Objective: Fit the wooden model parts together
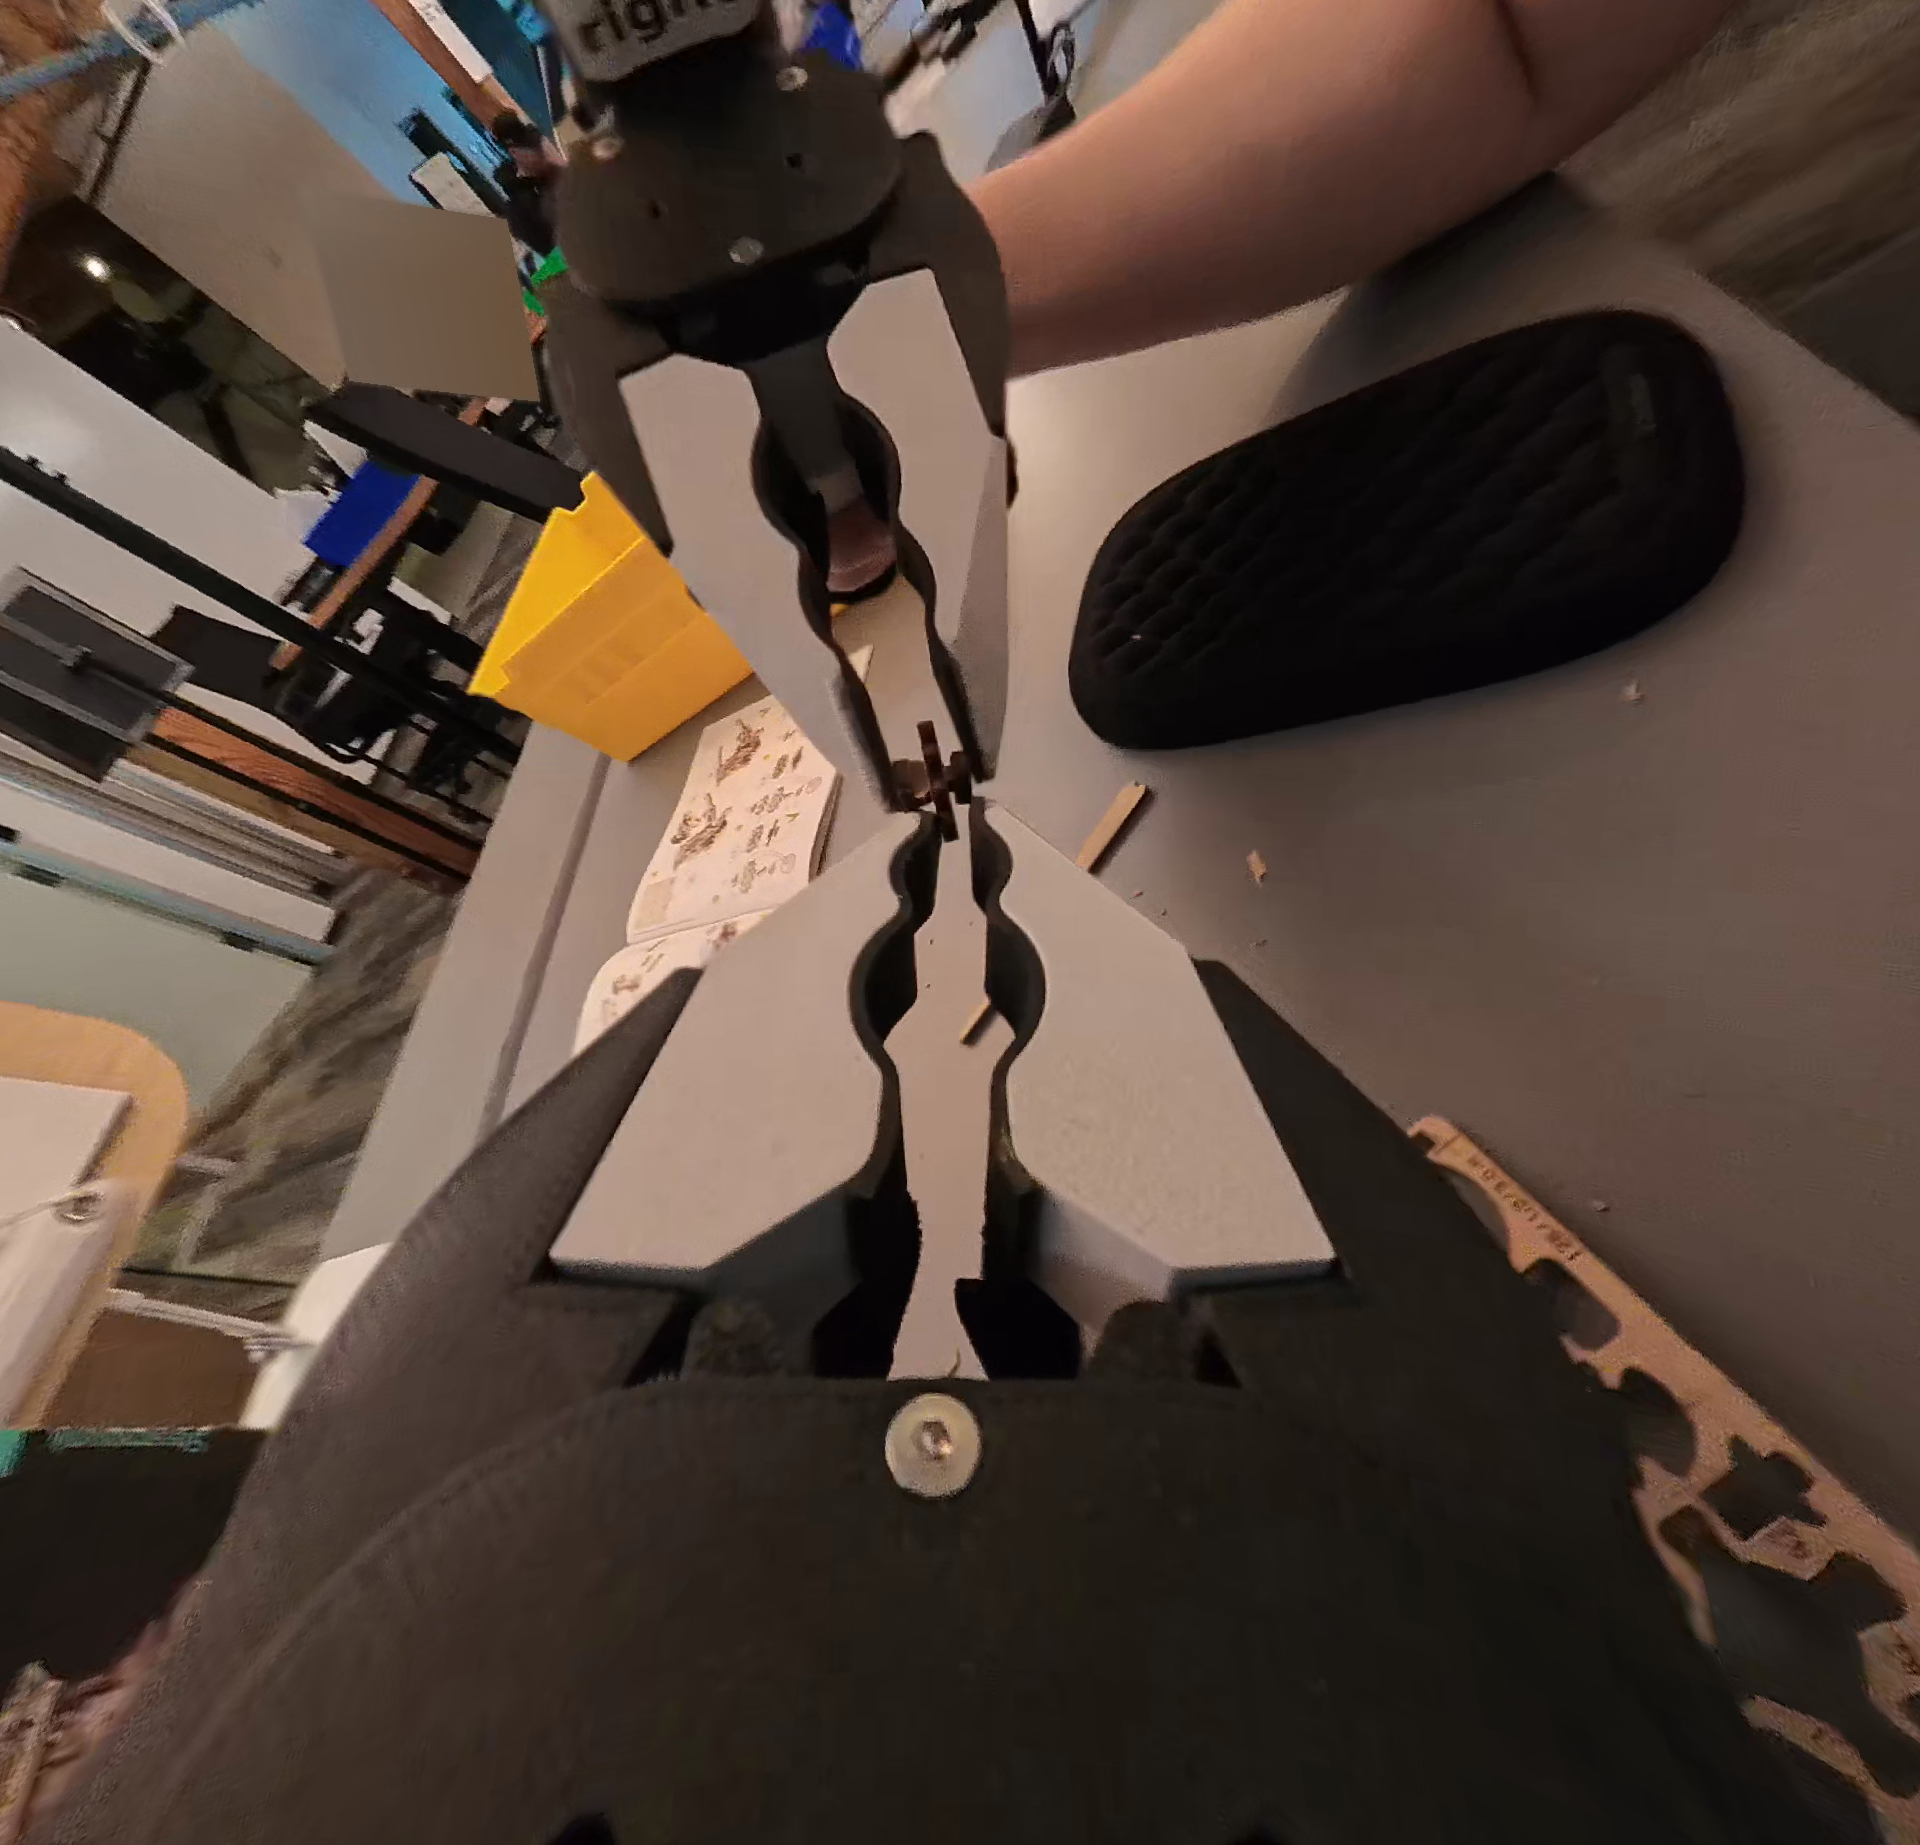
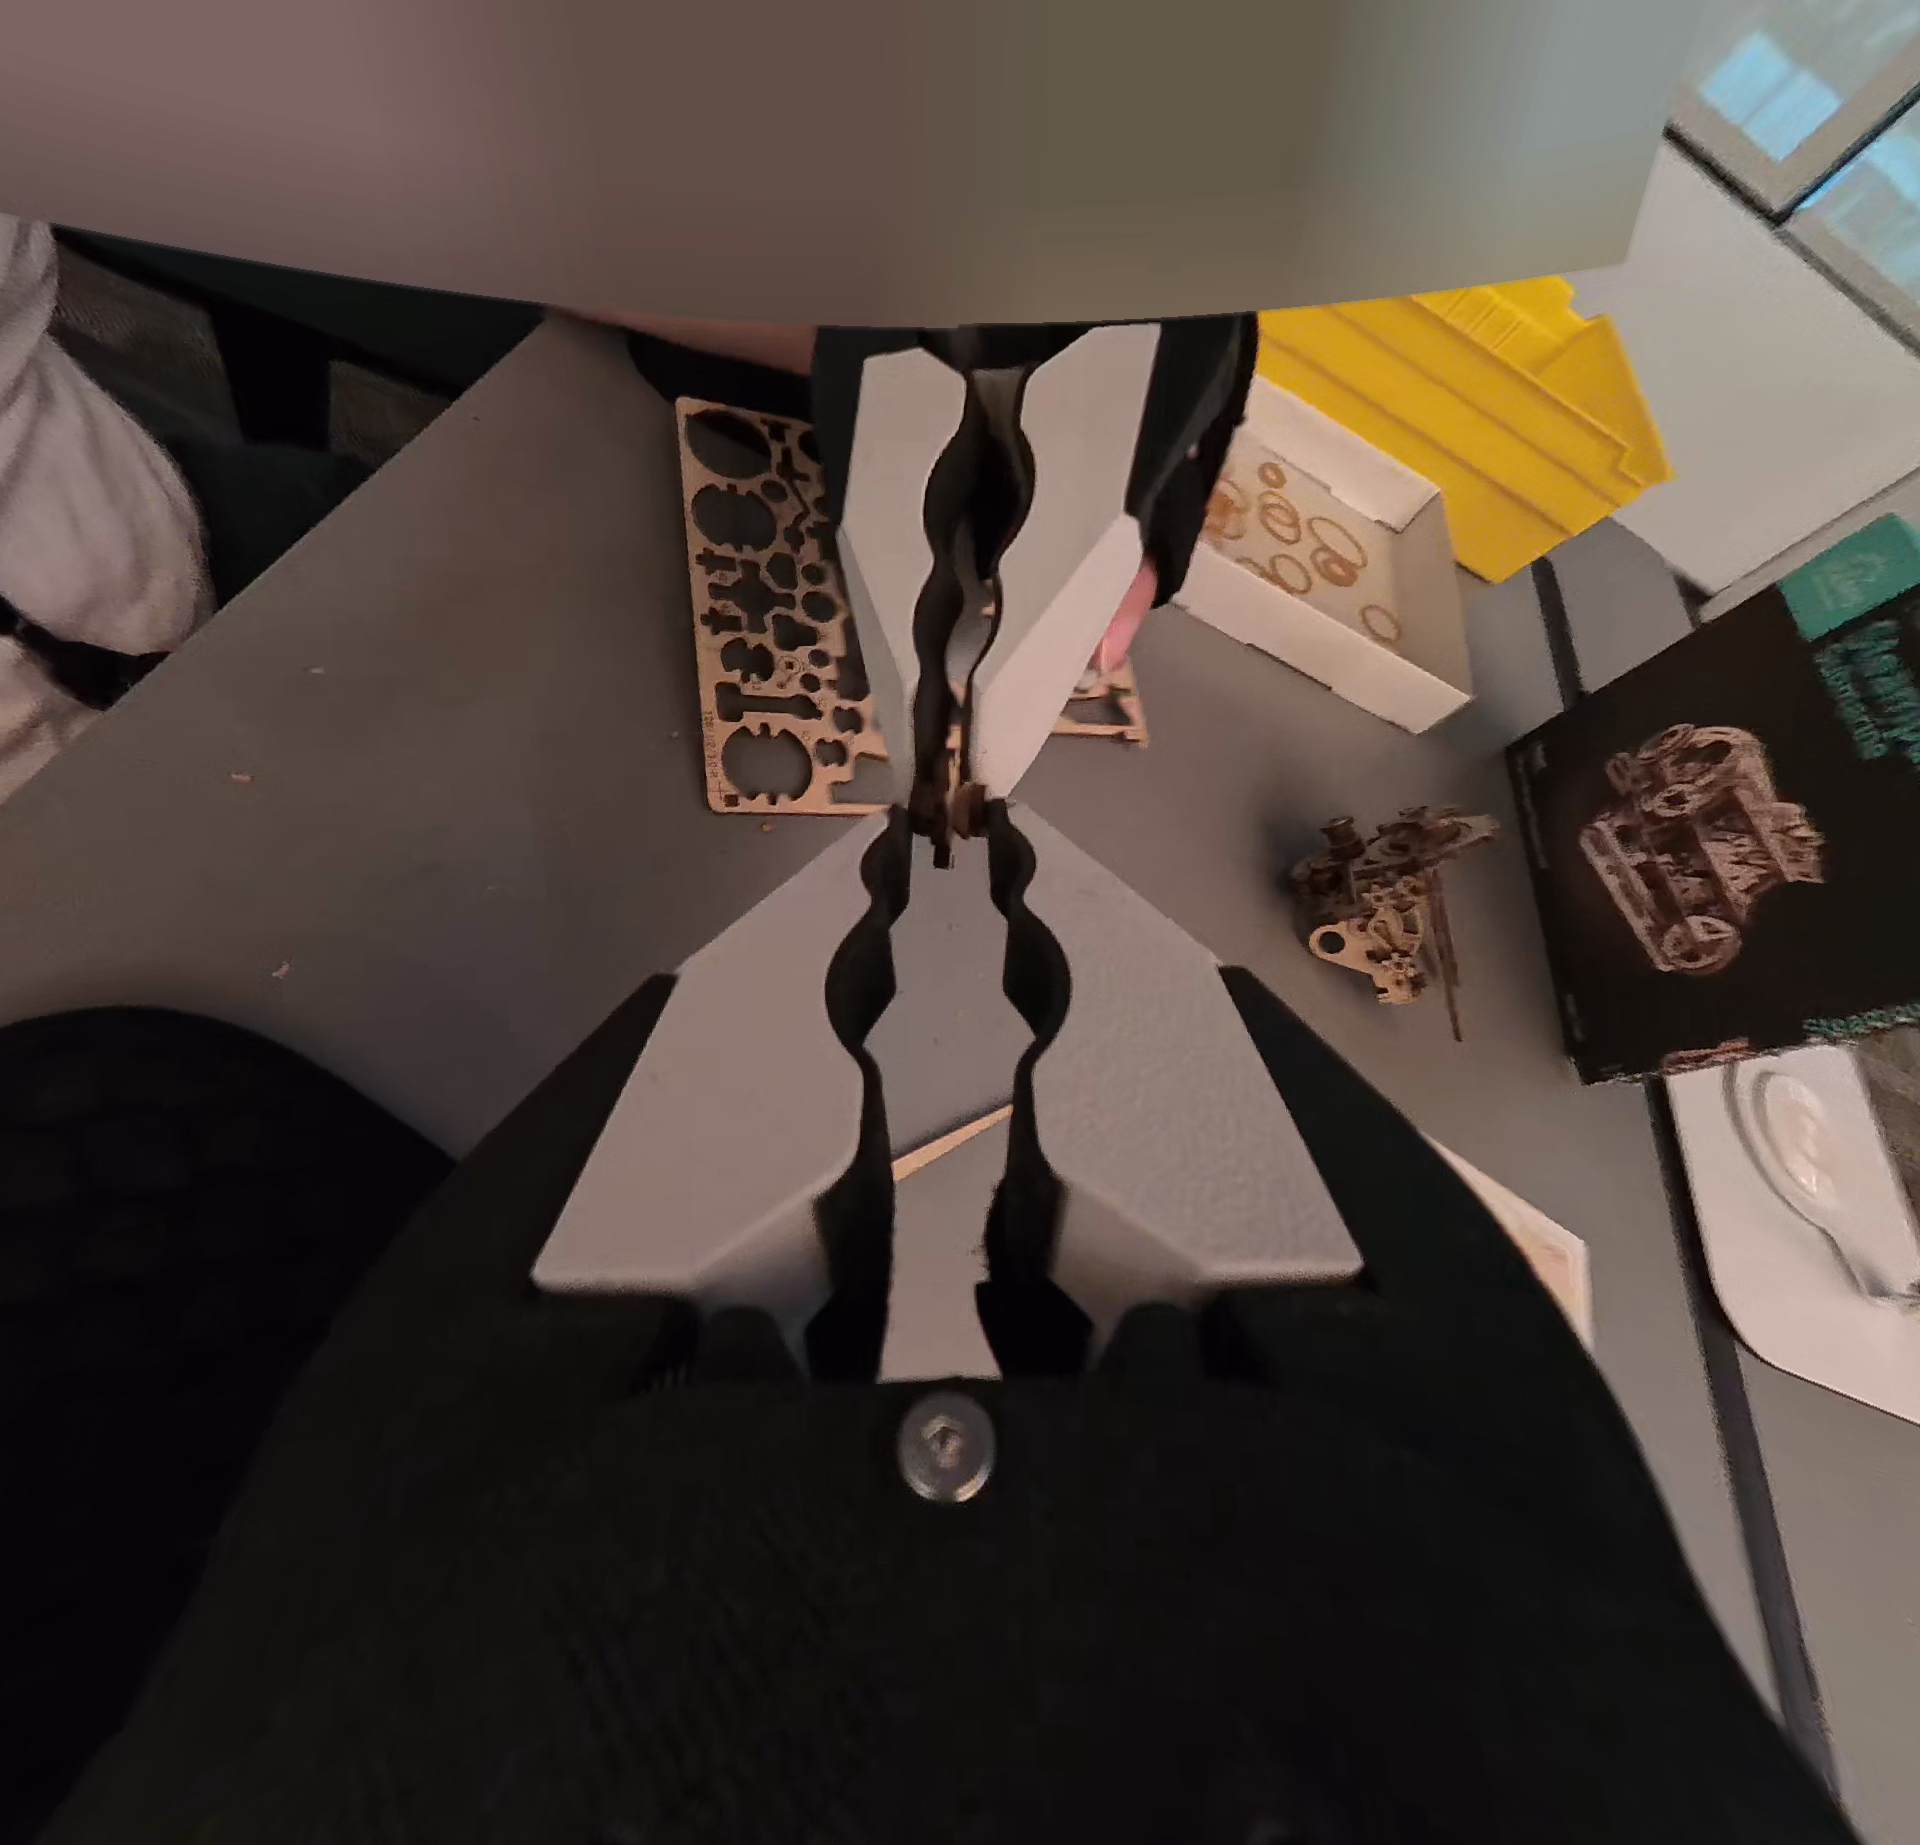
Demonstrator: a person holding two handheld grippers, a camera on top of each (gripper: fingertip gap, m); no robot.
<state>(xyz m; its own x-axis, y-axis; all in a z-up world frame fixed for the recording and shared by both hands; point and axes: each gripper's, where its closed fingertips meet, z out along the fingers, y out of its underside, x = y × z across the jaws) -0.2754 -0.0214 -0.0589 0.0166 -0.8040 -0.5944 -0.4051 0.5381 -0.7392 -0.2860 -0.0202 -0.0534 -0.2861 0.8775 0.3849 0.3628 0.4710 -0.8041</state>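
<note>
Small dark wooden model parts (image 1: 938,779), joined crosswise, sit pinched between two opposing hand-held gripper tips above the table.

A grey surface (image 2: 436,860) carries a laser-cut wooden sheet (image 2: 764,642) with most parts punched out, a partly built wooden model (image 2: 1387,891) well to one side of it, and a black product box (image 2: 1714,839) printed with the finished model just beyond that. At the far edge stand a white open box (image 2: 1340,590) holding wooden rings and a yellow plastic bin (image 2: 1475,424). In the left wrist view an open instruction booklet (image 1: 738,819), a black ribbed pad (image 1: 1413,528), a thin wooden stick (image 1: 1112,824) and scattered wood crumbs (image 1: 1255,865) also lie on it.
</note>
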